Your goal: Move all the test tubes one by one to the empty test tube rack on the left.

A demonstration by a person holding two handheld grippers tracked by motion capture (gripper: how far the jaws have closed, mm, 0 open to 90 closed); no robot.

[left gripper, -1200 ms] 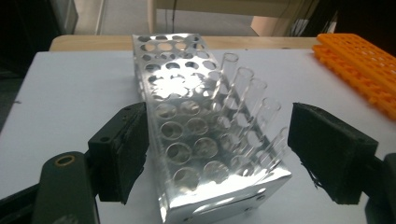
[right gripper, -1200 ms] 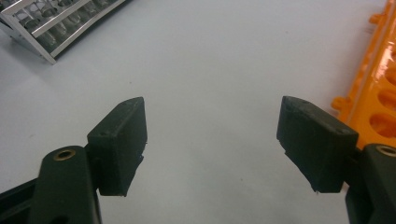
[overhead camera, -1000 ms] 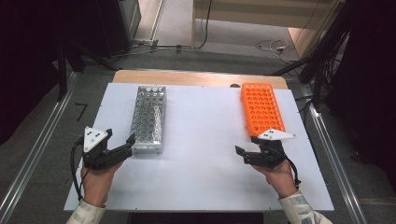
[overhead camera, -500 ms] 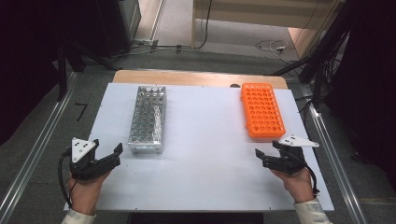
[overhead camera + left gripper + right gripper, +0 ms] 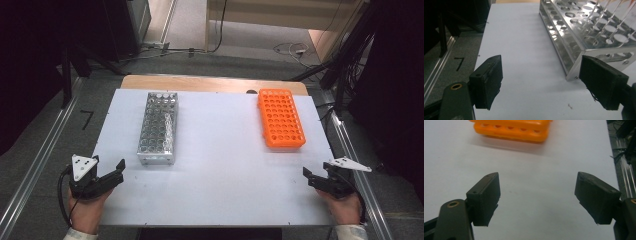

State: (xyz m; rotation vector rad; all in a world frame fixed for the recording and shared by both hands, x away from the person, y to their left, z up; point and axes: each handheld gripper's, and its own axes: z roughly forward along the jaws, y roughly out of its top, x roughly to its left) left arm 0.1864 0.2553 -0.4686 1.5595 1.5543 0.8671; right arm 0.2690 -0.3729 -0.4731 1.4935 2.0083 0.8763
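Left gripper (image 5: 119, 170), lower left, jaws wide open, empty, near clear rack (image 5: 157, 127). Right gripper (image 5: 307, 177), lower right, jaws just opened wider, nothing btw them.

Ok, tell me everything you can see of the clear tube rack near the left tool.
The clear tube rack looks like transparent acrylic: stacked plates drilled with rows of round holes, with small screws at the near corners. A few clear tubes stand along its right side; most holes look empty. It sits flat and lengthwise on the white table, left of centre. Nothing else touches it: the left tool is close to its near end, open and apart from it.
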